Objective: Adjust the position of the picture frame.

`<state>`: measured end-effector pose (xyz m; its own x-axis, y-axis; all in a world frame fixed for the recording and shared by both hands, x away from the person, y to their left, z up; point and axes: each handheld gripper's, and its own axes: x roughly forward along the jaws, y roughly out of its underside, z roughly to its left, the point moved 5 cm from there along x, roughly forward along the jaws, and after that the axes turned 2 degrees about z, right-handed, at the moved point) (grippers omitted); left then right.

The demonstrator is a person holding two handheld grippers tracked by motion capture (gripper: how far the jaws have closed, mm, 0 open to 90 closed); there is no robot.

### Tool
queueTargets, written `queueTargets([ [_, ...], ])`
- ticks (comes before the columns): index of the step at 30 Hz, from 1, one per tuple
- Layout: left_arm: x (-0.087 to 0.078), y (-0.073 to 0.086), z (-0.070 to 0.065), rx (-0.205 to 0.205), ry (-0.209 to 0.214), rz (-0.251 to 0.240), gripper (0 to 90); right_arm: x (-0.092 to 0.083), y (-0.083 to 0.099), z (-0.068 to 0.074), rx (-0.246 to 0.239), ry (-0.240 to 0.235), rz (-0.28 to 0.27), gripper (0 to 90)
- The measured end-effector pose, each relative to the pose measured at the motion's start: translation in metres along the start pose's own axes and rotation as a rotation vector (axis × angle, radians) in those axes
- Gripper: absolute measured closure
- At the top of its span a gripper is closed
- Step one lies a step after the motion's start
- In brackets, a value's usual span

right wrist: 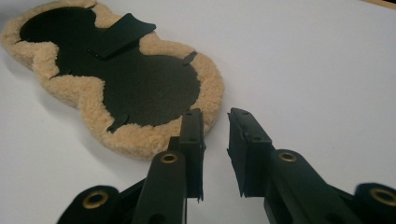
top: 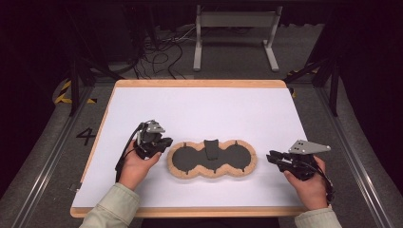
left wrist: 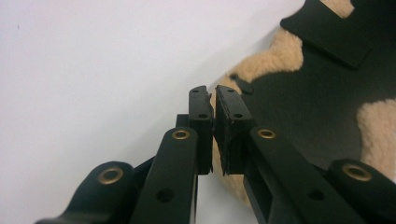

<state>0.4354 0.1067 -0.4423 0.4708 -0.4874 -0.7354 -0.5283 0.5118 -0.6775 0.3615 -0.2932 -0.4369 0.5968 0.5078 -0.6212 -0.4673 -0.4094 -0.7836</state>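
Between the two claws, in the high view, a fleece-edged black pad lies flat on the white desk, a loose black flap across its waist. The left claw sits just beside the pad's near end; the right claw stands apart from the opposite end. Judged, the flanking positions prepare a two-ended handling of the pad. A "4" is legible on the floor beyond the left claw.

In the left gripper view, the left claw is nearly closed, a thin slit between its jaws; fleece rim lies just behind them, a grip unconfirmed.

In the right gripper view, the right claw stands narrowly parted, nothing between its jaws, the pad just ahead. No brand visible.
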Motion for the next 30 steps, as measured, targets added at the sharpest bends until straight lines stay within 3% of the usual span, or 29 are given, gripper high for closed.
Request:
queueTargets([
  [2, 0.006, -0.004, 0.004, -0.013, 0.007, 0.001, 85.2, 0.000, 0.002, 0.002, -0.004, -0.004, 0.008, 75.5],
  [4, 0.015, -0.007, 0.010, -0.031, 0.045, -0.017, 84.3, -0.001, 0.004, 0.004, -0.003, -0.005, 0.013, 75.5],
  [8, 0.028, -0.005, 0.019, -0.049, 0.046, 0.006, 84.0, -0.004, 0.005, 0.007, 0.030, -0.045, -0.007, 75.7],
  [14, 0.041, -0.005, 0.023, -0.054, 0.029, 0.032, 82.5, -0.004, 0.009, 0.014, 0.002, -0.046, 0.017, 75.8],
  [16, 0.047, -0.004, 0.025, -0.055, 0.019, 0.050, 77.7, -0.006, 0.010, 0.017, 0.010, -0.060, 0.012, 75.7],
  [20, 0.055, -0.003, 0.027, -0.059, 0.027, 0.071, 77.7, -0.009, 0.011, 0.019, 0.016, -0.070, 0.008, 75.6],
  [26, 0.061, 0.001, 0.021, -0.059, 0.122, 0.115, 76.9, -0.012, 0.013, 0.020, 0.021, -0.068, 0.008, 74.7],
  [30, 0.059, 0.002, 0.018, -0.058, 0.130, 0.129, 81.1, -0.013, 0.012, 0.020, 0.030, -0.081, -0.004, 74.5],
])
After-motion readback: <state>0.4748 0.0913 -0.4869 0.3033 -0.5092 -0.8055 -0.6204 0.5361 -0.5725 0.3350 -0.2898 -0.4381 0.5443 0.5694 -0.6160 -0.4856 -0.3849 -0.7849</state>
